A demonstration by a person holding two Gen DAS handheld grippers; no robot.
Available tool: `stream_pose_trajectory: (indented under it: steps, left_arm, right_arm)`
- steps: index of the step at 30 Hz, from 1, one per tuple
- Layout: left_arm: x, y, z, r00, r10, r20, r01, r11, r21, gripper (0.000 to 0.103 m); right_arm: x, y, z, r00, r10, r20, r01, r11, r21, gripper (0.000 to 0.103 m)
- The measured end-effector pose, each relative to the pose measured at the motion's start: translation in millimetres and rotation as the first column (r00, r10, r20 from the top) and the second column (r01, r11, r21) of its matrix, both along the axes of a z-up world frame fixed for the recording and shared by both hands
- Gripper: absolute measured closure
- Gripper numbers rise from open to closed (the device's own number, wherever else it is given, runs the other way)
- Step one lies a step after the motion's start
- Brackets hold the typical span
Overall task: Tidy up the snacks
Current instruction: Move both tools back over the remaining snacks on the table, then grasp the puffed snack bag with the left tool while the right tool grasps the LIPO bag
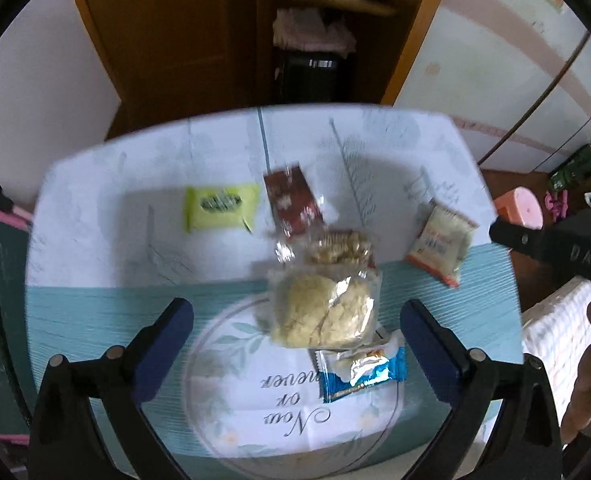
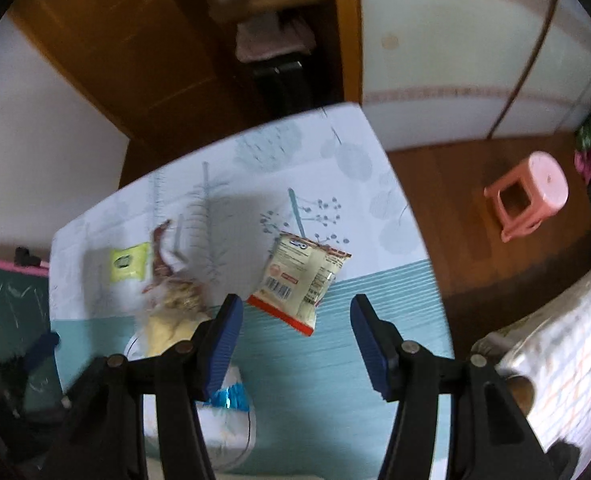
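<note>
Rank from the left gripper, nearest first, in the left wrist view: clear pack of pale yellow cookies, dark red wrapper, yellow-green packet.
1. Clear pack of pale yellow cookies: between the open left gripper fingers.
2. Dark red wrapper: beyond it, centre.
3. Yellow-green packet: far left, about as deep; close call.

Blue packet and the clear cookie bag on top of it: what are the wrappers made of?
Blue packet: looks like glossy metallised film, judging by bright silvery glints on its crumpled face. Clear cookie bag: thin transparent plastic, seemingly cellophane-like; the pale crumbly cookie shows through and creases catch white highlights.
</note>
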State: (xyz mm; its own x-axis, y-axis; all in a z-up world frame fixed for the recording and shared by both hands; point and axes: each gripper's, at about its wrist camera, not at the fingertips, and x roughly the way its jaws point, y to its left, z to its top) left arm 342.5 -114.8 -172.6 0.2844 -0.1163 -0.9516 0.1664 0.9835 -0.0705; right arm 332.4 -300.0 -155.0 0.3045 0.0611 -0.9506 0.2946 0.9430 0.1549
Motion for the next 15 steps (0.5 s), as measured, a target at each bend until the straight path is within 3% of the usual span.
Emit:
stream_pose_trajectory:
  steps: [8,15]
  left_arm:
    - [2,-28,-55,0.999,-0.009,-0.046,0.015,0.994,0.110,0.000]
    - [10,-35,-77,0.994,0.010,-0.108,0.002,0.994,0.106,0.000]
  right_arm:
    - [23,-3,-50,0.998,-0.056,-0.021,0.057,0.994,0.092,0.042]
    - [36,11,-73,0.999,-0.032,-0.029,0.032,0.999,0.019,0.039]
